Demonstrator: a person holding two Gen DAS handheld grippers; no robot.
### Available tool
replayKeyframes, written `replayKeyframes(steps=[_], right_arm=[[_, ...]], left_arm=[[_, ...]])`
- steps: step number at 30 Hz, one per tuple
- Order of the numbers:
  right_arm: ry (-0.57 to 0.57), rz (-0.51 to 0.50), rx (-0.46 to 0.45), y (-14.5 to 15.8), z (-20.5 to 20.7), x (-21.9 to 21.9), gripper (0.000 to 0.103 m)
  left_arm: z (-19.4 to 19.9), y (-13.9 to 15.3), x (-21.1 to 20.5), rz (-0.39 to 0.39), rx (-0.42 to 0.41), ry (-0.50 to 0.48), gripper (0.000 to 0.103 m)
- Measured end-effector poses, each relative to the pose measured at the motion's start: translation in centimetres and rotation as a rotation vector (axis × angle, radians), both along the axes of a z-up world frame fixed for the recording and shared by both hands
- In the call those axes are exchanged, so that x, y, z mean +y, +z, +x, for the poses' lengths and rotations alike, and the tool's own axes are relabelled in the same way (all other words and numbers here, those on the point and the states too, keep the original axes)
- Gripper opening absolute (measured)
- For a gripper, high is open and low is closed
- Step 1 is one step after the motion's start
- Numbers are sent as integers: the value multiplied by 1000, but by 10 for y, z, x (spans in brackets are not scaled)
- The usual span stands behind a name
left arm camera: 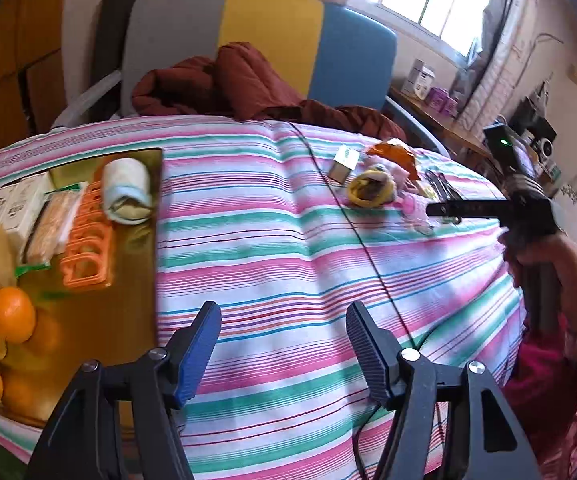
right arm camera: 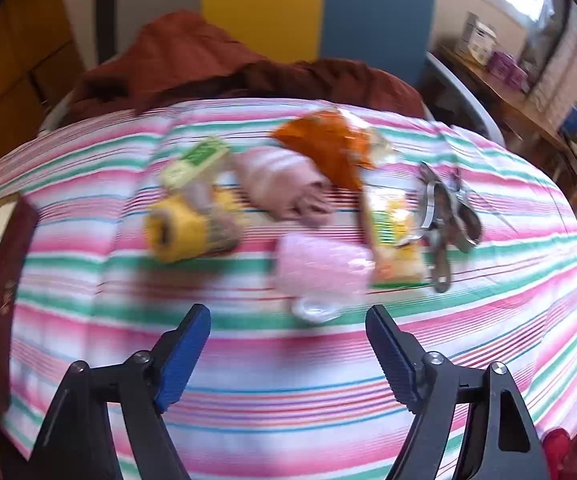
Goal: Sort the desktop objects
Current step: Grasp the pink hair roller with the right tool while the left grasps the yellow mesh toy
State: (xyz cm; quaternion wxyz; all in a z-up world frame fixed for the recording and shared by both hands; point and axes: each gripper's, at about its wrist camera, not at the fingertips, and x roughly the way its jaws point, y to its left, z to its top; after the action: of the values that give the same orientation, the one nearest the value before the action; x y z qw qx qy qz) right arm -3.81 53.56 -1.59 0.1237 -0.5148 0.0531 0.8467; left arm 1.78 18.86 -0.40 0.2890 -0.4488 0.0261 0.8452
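Note:
My left gripper point(left arm camera: 282, 316) hangs open and empty over the striped tablecloth point(left arm camera: 272, 240), just right of a gold tray point(left arm camera: 136, 248). The tray holds oranges point(left arm camera: 12, 312), an orange plastic rack point(left arm camera: 88, 236), a rolled towel point(left arm camera: 126, 192) and white cartons point(left arm camera: 12, 208). My right gripper point(right arm camera: 288, 314) is open and empty too, just short of a pink plastic cup point(right arm camera: 324, 268). Around the cup lie a yellow roll point(right arm camera: 180, 232), a green-topped box point(right arm camera: 196, 160), a pink striped roll point(right arm camera: 284, 184), an orange packet point(right arm camera: 328, 148), a yellow snack packet point(right arm camera: 396, 240) and metal utensils point(right arm camera: 444, 216). The right wrist view is blurred.
A black cable point(left arm camera: 368, 248) runs across the cloth from the far edge toward me. Behind the table stands a grey, yellow and blue chair point(left arm camera: 272, 36) with a maroon cloth point(left arm camera: 228, 84) heaped on it. A hand point(left arm camera: 540, 248) holds the right gripper at the table's right edge.

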Motion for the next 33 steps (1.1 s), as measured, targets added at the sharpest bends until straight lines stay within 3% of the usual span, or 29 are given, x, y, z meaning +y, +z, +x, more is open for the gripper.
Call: replayKeyframes(steps=[4,13,17,20,26,33], right_arm=[[-46,-72,6,-15,-11,30,81],[-70,-152,-2,-35,-30,39,81],[-80,-191,-1,-39,-31,46,64],[-82,-224,-11,-40,-31,49,64],[-108,-247,-81,-40,-15,56,64],[-156,-270,-95,-43,-4,73,64]], left_arm=[[-7,-7,18,-9,-42,-30,67],[-14,-21,53,-41,-85,-86,68],[-17,-24,66,-52,-86,-104,68],[-24,-24,78,-52,-96,-115,68],[-44,-17,121,-55,-63,-175,69],[-67,-14,184,-105,13,-275,69]])
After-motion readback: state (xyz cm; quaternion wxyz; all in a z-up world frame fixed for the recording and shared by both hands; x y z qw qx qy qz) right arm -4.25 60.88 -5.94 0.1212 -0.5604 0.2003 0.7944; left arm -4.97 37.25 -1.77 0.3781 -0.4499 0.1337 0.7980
